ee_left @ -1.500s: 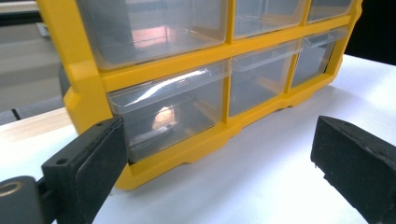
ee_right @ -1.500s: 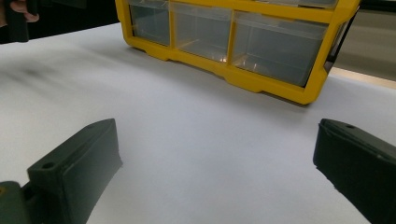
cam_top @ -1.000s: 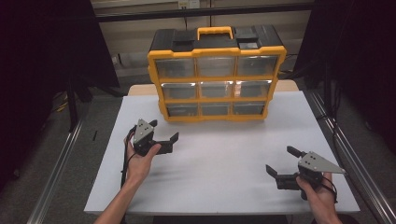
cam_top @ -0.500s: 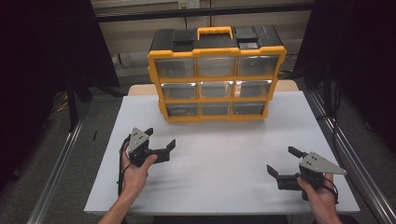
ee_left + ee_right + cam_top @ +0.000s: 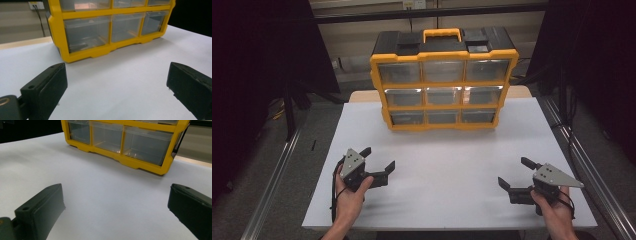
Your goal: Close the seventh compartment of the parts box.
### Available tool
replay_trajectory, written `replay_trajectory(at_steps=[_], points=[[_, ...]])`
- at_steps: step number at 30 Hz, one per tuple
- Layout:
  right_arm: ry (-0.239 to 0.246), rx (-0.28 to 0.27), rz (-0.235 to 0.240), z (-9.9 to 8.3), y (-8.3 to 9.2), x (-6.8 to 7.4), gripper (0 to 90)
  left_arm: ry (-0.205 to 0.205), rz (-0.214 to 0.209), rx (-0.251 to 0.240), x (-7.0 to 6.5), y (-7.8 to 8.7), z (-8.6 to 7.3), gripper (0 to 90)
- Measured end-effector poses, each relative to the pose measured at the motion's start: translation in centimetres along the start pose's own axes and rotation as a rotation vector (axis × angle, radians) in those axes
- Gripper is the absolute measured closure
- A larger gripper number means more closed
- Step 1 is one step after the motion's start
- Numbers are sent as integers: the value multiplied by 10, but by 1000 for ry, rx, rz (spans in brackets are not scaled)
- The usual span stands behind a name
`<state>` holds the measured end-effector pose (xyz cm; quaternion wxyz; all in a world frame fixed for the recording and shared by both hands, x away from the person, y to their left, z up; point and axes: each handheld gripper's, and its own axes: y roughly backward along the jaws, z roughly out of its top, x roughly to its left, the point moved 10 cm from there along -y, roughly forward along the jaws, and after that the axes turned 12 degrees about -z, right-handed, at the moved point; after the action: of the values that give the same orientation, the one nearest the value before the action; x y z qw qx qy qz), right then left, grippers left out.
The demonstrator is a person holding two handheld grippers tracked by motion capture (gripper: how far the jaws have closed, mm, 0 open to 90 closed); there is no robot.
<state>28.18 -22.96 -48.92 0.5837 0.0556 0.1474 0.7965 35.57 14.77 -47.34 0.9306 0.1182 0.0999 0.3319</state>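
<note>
A yellow and black drawer organizer (image 5: 443, 80) stands upright at the back of the white table (image 5: 452, 145). It has three rows of three clear drawers, all closed, and a yellow handle on top. My left gripper (image 5: 378, 159) hovers near the front left of the table, open and empty, facing the organizer (image 5: 82, 53). My right gripper (image 5: 515, 173) is at the front right, open and empty too. In the left gripper view (image 5: 117, 75) and the right gripper view (image 5: 116, 195), the jaws stand wide apart over bare table. The organizer's bottom drawer row (image 5: 140, 162) lies ahead.
Metal rails run along the floor at the left (image 5: 272, 175) and right (image 5: 582, 165) of the table. Dark curtains hang on both sides. A wooden tabletop edge (image 5: 362, 95) shows behind the white sheet, beside the organizer.
My left gripper has drawn back from the organizer toward the table's near edge. The right gripper has hardly moved. Both stay open.
</note>
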Motion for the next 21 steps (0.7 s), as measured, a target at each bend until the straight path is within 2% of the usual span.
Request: replay_trajectory(at_steps=[7, 13, 19, 20, 21], points=[[-1, -5, -2, 0, 1, -1, 3, 3, 16, -13, 1, 13, -2, 31], [-3, -9, -3, 1, 1, -1, 3, 18, 6, -17, 1, 20, -5, 31], [-7, -10, -11, 1, 2, -2, 3, 17, 31, -18, 4, 30, -8, 31], [-7, -10, -13, 1, 2, -2, 3, 34, 22, -34, 3, 30, -8, 31], [-7, -10, -15, 1, 2, -2, 3, 24, 29, -19, 5, 32, -10, 32]])
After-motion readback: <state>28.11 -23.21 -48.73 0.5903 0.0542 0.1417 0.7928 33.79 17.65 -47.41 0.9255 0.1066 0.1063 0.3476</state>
